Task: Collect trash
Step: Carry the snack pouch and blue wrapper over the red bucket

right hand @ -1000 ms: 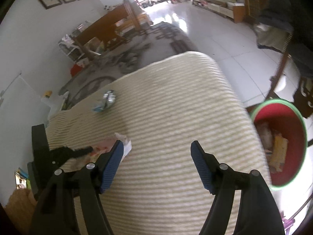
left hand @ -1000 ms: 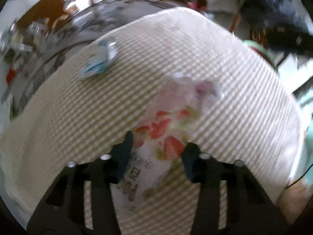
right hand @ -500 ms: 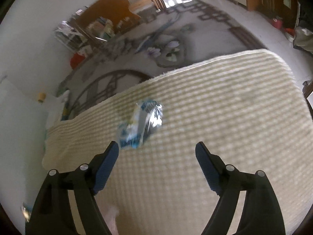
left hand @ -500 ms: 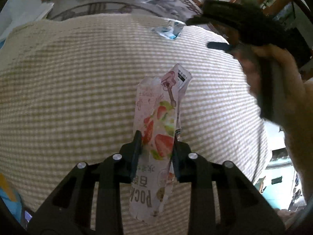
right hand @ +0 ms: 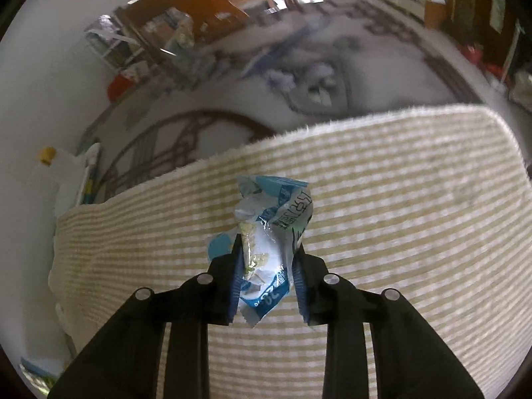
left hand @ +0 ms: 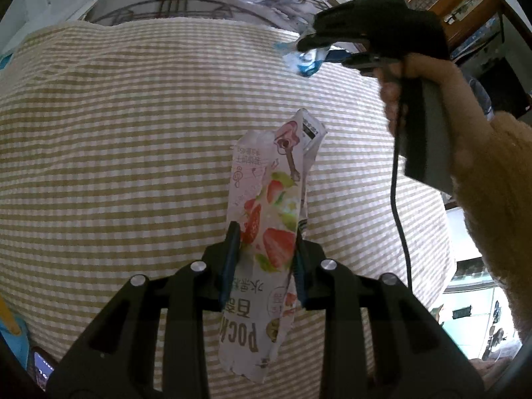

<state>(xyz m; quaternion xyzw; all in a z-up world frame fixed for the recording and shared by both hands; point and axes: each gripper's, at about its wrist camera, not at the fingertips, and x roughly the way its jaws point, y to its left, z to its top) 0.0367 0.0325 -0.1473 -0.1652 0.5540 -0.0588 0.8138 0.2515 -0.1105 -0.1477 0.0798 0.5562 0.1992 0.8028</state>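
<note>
The left gripper (left hand: 264, 256) points forward over the desk (left hand: 116, 153), its blue-padded fingers (left hand: 231, 259) pinching a strawberry snack wrapper (left hand: 269, 232) across its lower middle. The wrapper is a long, flat, glossy sachet, pale pink with red strawberries and dark lettering; it stands nearly upright between the pads, its torn top leaning slightly right and its bottom edge hanging below the fingers, clear of the cloth.

The right gripper (right hand: 266, 272) is likewise levelled over the desk, fingers (right hand: 236, 276) pressed in on a crumpled blue-and-white wrapper (right hand: 272, 229) (shiny film, creased into an irregular wad, with pale crumbs visible inside). In the left wrist view this gripper (left hand: 319, 50) shows at the far right edge of the desk, held by a bare right hand (left hand: 429, 89) in a fuzzy tan sleeve, a black cable hanging beneath.

The desk wears a soft, ribbed cloth of beige and white checks.
</note>
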